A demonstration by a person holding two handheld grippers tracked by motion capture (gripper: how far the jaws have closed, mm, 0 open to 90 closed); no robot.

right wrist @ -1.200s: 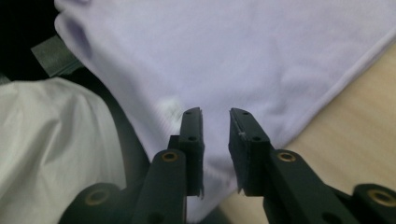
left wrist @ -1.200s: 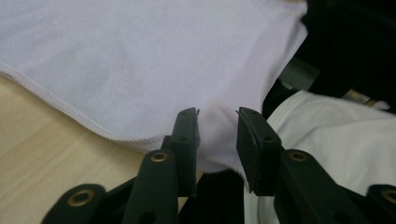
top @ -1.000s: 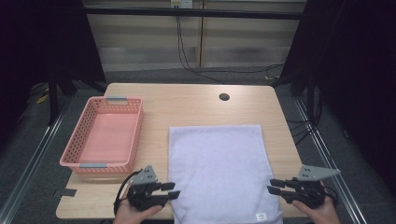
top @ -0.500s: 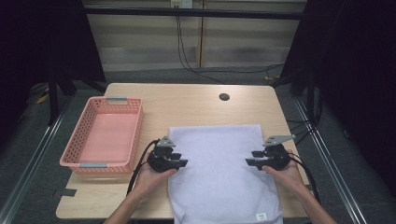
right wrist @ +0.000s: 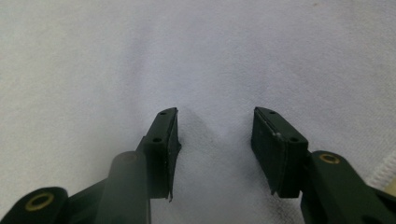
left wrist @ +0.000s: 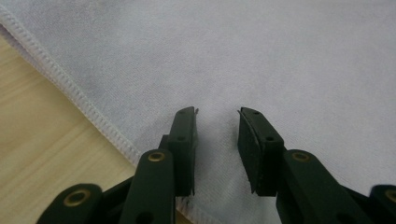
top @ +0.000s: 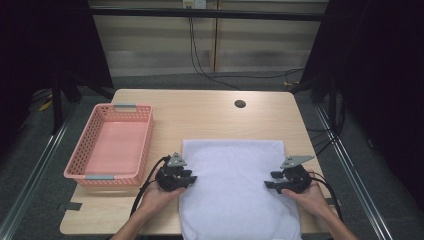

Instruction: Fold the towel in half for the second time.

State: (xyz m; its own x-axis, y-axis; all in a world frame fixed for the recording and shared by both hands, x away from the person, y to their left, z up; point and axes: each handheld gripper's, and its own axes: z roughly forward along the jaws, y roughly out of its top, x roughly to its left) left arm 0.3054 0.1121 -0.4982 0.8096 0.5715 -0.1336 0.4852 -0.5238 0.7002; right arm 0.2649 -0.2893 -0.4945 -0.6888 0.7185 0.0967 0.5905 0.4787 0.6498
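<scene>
A pale lavender towel lies flat on the wooden table, its near end reaching the front edge. My left gripper rests low on the towel's left edge, pointing inward. In the left gripper view the left gripper is open over the towel, beside its stitched hem; its jaws have just been closing, and no cloth is pinched. My right gripper sits at the towel's right edge, facing the left one. The right gripper is open just above the towel, its jaws having just widened.
A pink mesh basket stands empty on the table's left side. A round cable hole sits near the far edge. Bare wood shows left of the towel's hem. Dark floor and cables surround the table.
Both grippers have come away from the table's front edge, forward and inward onto the towel's side edges, sinking close to the cloth. The towel has not moved.
</scene>
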